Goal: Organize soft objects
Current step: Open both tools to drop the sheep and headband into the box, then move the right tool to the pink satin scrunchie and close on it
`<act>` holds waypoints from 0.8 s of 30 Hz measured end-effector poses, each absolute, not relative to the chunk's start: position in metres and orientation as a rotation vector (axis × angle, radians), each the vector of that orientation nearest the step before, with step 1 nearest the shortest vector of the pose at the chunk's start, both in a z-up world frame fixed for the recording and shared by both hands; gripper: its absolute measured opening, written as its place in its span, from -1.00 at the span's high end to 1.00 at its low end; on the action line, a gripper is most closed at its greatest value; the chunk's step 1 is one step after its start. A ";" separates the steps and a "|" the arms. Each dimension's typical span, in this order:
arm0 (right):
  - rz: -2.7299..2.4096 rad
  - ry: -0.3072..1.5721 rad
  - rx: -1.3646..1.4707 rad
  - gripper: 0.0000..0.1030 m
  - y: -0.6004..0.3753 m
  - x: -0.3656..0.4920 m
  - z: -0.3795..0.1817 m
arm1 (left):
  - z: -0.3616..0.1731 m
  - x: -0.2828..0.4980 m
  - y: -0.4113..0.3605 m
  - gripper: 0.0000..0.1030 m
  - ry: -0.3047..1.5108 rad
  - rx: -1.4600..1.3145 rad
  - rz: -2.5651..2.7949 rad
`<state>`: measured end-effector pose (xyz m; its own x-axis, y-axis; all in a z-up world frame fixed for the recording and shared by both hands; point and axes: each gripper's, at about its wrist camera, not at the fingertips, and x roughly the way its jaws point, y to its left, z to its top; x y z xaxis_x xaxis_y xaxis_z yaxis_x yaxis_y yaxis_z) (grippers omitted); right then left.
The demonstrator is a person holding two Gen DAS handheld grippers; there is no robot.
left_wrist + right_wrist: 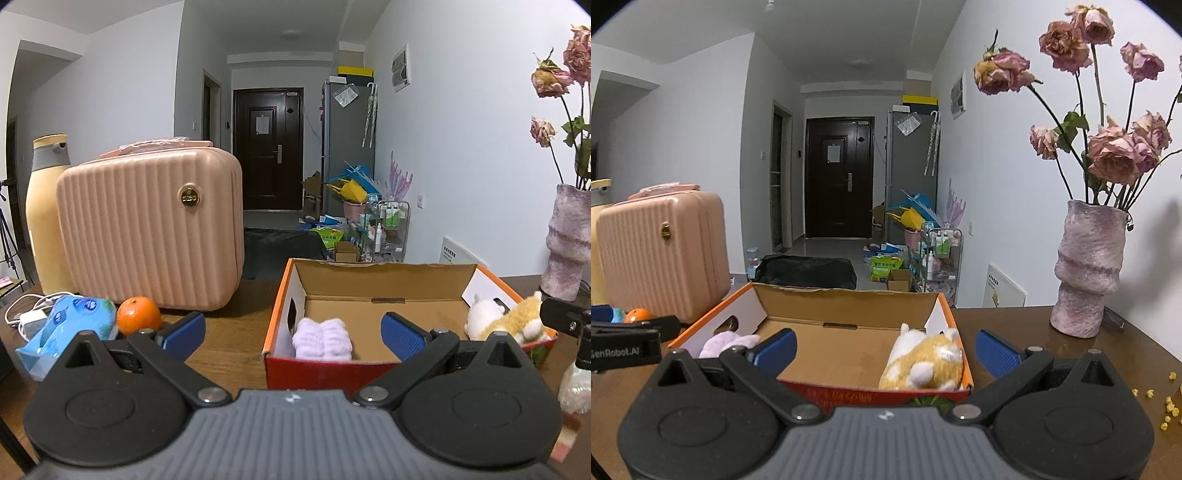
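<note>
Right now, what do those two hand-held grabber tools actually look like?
Both look alike: the left gripper and right gripper have ribbed grey bodies, black linkage arms with round silver pivots, and blue textured finger pads. One side bears white "GenRobot.AI" lettering.

White walls run to a dark door (267, 147) far down the hall. A grey fridge (347, 144) stands right, clutter at its foot.
</note>
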<state>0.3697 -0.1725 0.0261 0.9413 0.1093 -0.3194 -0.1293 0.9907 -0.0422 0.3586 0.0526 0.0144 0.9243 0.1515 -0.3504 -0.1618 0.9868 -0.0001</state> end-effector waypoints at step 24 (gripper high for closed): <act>0.152 0.266 -0.093 -1.00 -0.178 0.264 0.010 | 0.002 0.260 0.045 -1.00 0.351 -0.008 0.119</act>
<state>0.2644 -0.1780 0.0102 0.9534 0.1373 -0.2685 -0.1618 0.9842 -0.0713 0.2604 0.0453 0.0023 0.9320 0.1146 -0.3438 -0.1174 0.9930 0.0129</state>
